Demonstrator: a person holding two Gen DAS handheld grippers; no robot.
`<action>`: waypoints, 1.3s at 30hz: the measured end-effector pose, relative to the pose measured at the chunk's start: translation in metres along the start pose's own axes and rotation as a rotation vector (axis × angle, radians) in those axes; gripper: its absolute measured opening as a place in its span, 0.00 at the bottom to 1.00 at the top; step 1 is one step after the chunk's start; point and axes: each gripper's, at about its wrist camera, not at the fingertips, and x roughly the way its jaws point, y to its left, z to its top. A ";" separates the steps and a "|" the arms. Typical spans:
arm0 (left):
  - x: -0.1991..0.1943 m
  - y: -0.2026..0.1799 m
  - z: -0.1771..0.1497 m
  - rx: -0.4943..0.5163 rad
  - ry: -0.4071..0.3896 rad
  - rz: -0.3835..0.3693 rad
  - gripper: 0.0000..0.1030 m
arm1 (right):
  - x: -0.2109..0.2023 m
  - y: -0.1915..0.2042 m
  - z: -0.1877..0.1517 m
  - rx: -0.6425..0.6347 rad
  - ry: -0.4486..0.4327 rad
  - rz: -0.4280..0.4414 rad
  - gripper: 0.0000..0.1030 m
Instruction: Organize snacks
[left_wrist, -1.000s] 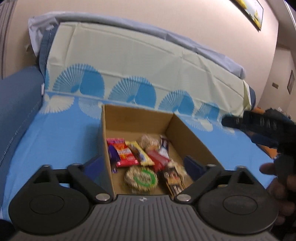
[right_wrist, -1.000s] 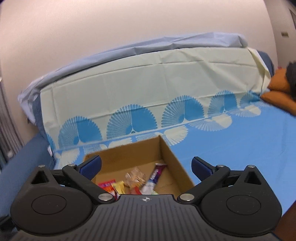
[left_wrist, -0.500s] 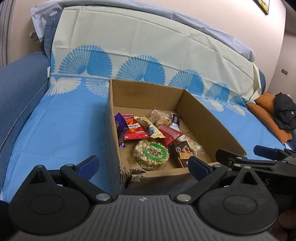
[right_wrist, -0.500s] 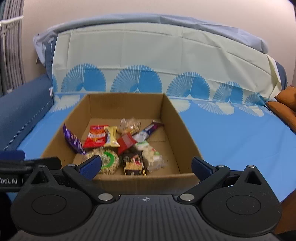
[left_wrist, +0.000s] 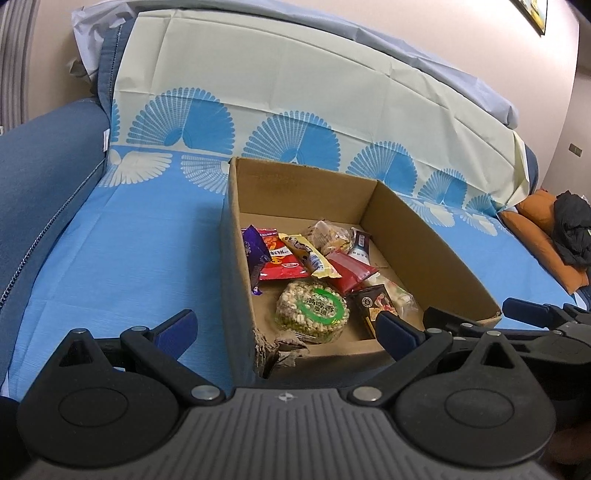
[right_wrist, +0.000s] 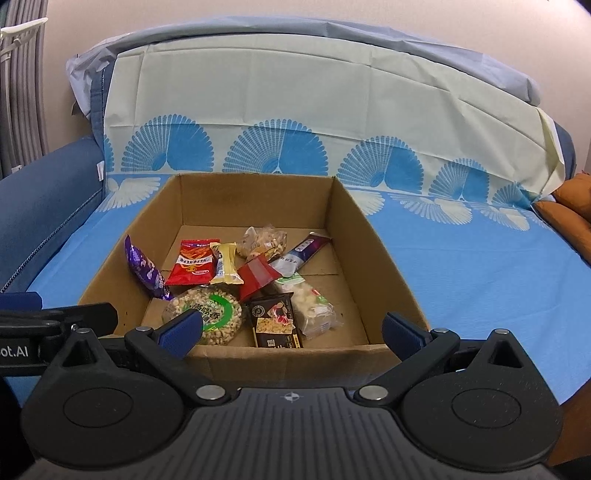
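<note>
Both claws gape wide and hold nothing: the left gripper (left_wrist: 286, 328) hangs over the torn near-left corner of the cardboard box (right_wrist: 373, 258), the right gripper (right_wrist: 291, 332) at its near wall. Inside lie the snacks (all toward the box's left and middle): a round green-labelled puffed cake (right_wrist: 207, 314), a red chip packet (right_wrist: 194, 262), a purple wrapper (right_wrist: 142, 267) leaning on the left wall, and a dark packet (right_wrist: 275, 319). The box sits on a blue fan-print sheet (right_wrist: 461, 266).
</note>
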 end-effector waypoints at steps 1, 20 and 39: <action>0.000 0.000 0.000 0.001 0.000 -0.001 0.99 | 0.000 0.000 0.000 -0.003 0.001 -0.001 0.99; 0.000 -0.002 -0.001 0.009 -0.004 -0.007 0.99 | 0.001 0.000 0.000 -0.017 0.004 -0.005 0.99; 0.005 -0.001 -0.003 0.006 0.018 -0.019 0.99 | 0.006 0.000 -0.001 -0.030 0.016 -0.013 0.99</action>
